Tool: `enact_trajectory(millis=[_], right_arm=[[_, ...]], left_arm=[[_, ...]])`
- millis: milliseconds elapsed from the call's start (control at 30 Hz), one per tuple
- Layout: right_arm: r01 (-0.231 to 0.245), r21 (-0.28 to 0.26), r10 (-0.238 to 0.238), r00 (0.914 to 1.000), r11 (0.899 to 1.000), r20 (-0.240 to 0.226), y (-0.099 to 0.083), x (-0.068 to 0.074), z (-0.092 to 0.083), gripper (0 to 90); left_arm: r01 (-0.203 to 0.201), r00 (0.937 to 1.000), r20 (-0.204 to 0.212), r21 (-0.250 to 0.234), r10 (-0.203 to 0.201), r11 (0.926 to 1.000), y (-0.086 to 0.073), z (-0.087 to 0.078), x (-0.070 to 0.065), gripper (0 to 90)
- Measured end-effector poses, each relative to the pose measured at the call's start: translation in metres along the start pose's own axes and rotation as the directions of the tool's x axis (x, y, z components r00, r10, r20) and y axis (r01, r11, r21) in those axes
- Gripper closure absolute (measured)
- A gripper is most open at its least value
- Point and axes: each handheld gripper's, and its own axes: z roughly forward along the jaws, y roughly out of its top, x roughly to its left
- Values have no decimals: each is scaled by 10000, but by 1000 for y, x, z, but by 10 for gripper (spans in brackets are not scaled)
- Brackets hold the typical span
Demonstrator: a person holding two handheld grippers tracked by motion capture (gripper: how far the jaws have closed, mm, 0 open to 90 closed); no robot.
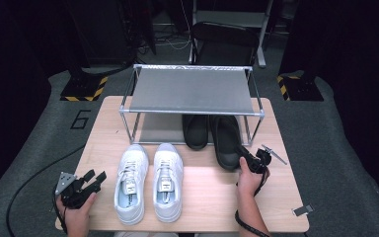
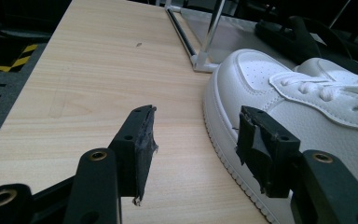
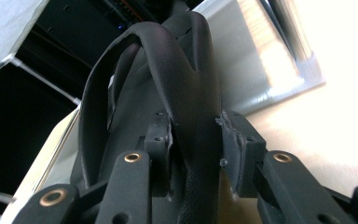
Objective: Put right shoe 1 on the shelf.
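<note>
at the left of the pale wooden tabletop [image 1: 202,192] the left gripper [image 1: 96,179] rests low in the person's left hand [image 1: 76,210], its jaws standing wide with nothing between them, just beside the toe of the left white lace-up sneaker [image 2: 279,107]. the two white sneakers [image 1: 148,182] sit side by side, toes toward a metal-framed rack with a grey fabric shelf [image 1: 191,91]. under the rack, on its lower level, lies one black rubber slipper [image 1: 196,131]. to its right a second black slipper [image 1: 227,140] lies half under the rack, heel out on the tabletop. the right gripper [image 3: 196,135] has its jaws clamped on this slipper's heel rim, held by the right hand [image 1: 249,180].
</note>
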Motion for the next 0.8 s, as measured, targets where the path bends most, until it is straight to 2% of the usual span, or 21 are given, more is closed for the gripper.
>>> enact_trajectory(millis=[133, 167, 233, 367, 467, 500, 567, 600, 800], right_arm=[[54, -111, -51, 9997, 9999, 240, 5, 2, 10, 652], [121, -114, -117, 9994, 9999, 319, 7, 3, 19, 652], [222, -123, -216, 9988, 9997, 444, 8, 4, 25, 652], [100, -285, -86, 9987, 9995, 503, 11, 7, 37, 652], [145, -425, -119, 9981, 9990, 607, 11, 9, 43, 652], [-9, -437, 39, 9976, 9990, 695, 11, 10, 45, 653], [204, -413, -170, 9966, 9989, 805, 12, 10, 49, 653], [102, -364, -70, 9961, 9993, 880, 13, 11, 51, 653], [35, -523, 14, 9957, 9986, 928, 16, 10, 58, 652]], left_arm=[[59, 10000, -28, -46, -60, 10000, 0, -1, 2, 457], [102, 9999, -15, -41, -102, 9999, -1, -2, 2, 457], [76, 10000, 14, -23, -76, 10000, -1, -3, 3, 457], [92, 9999, -65, -24, -92, 10000, -2, -5, 4, 457], [166, 9998, -119, -36, -167, 9999, -3, -6, 6, 458], [190, 9998, -90, 1, -189, 9998, -3, -7, 7, 457], [204, 9997, -151, -50, -205, 9998, -3, -8, 7, 457], [229, 9996, -168, -96, -230, 9997, -4, -9, 8, 458], [199, 9996, -206, -2, -199, 9998, -5, -10, 9, 457]])
